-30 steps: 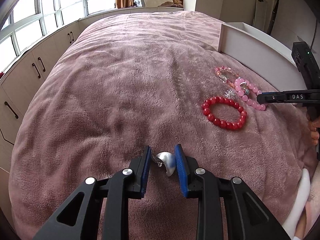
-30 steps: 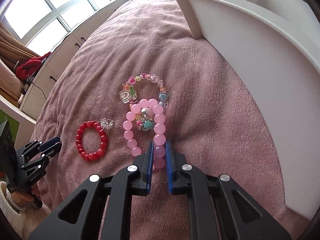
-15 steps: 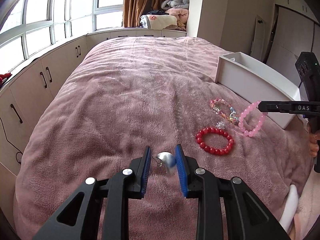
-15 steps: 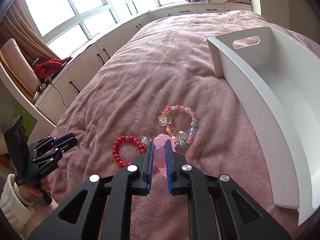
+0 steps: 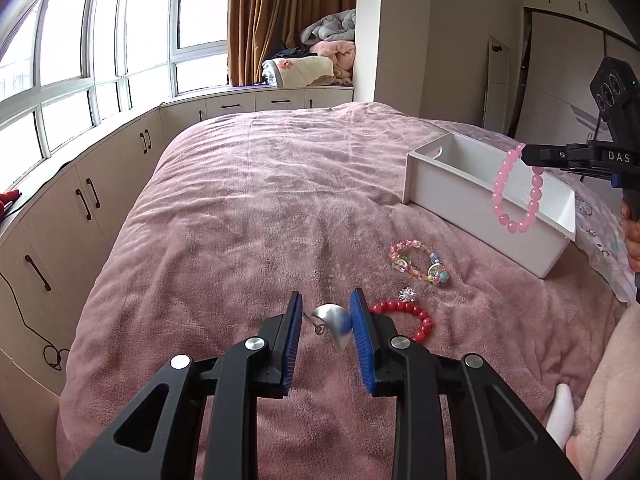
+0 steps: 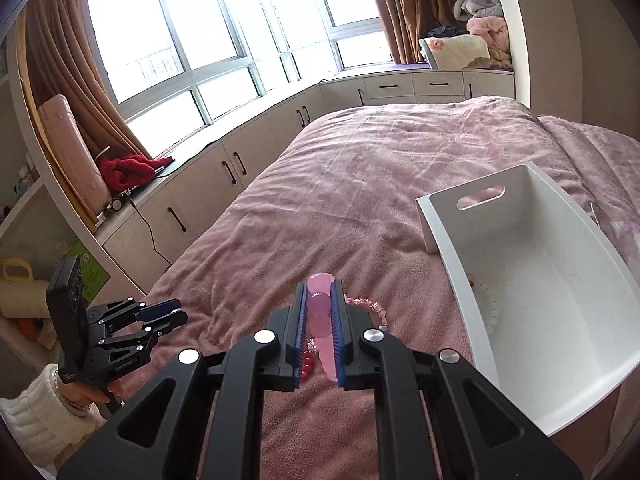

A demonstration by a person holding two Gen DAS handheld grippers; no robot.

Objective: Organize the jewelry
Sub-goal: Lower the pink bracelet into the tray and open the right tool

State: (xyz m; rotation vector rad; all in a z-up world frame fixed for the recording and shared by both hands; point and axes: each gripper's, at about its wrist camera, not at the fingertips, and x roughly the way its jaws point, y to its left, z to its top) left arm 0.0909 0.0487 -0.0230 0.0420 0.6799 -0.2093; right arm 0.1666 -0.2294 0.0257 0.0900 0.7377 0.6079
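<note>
The right gripper [image 6: 320,312] has risen, lifting the pink bracelet [image 5: 516,192] clamped between its fingers off the bed [image 5: 280,200]; it now dangles beside the white bin [image 5: 472,196], possibly above its near wall. The left gripper [image 5: 326,316], also raised, still pinches the silver earring [image 5: 334,322]. The red bracelet [image 5: 416,316] and multicolored bracelet [image 5: 416,260] remain on the bed.

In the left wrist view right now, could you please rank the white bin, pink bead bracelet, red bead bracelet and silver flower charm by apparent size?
1. White bin
2. Pink bead bracelet
3. Red bead bracelet, partly hidden behind the left claw, so unsure against the pink one
4. Silver flower charm
</note>
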